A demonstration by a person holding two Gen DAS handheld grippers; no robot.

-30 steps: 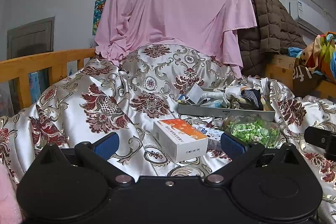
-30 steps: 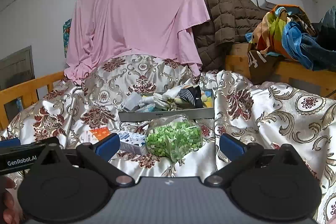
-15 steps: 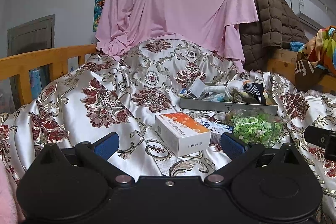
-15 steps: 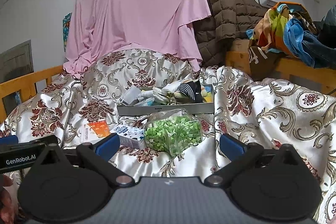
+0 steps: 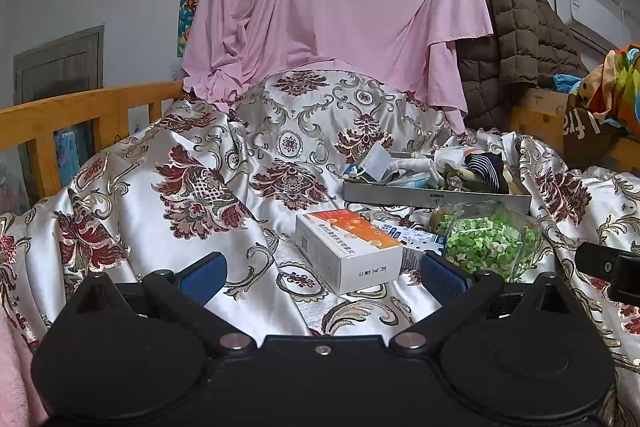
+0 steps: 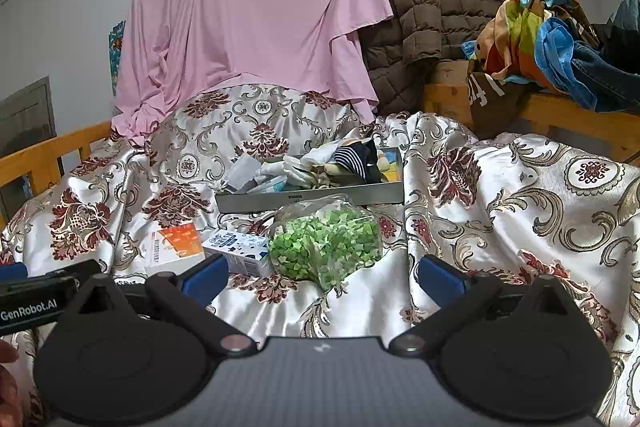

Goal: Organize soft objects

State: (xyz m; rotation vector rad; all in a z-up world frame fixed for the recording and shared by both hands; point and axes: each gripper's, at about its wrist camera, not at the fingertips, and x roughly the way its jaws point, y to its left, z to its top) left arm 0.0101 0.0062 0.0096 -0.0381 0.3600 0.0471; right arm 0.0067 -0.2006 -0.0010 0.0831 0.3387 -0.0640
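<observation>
Both the left claw point(image 5: 322, 273) and right claw point(image 6: 322, 273) hang spread apart and empty over the bed's satin cover point(image 6: 500, 219). The gray tray point(image 6: 308, 201) of soft things sits mid-bed, with a bag of green bits point(image 6: 326, 247) touching its front edge. Bare cover lies open to the right.

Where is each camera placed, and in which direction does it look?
Left wrist: on the left gripper, looking forward over the bed at the white and orange box; its open blue fingers show.
Right wrist: on the right gripper, facing the bag of green pieces; its open fingers show.
Shared: box, bag, grey tray, pink sheet.
</observation>
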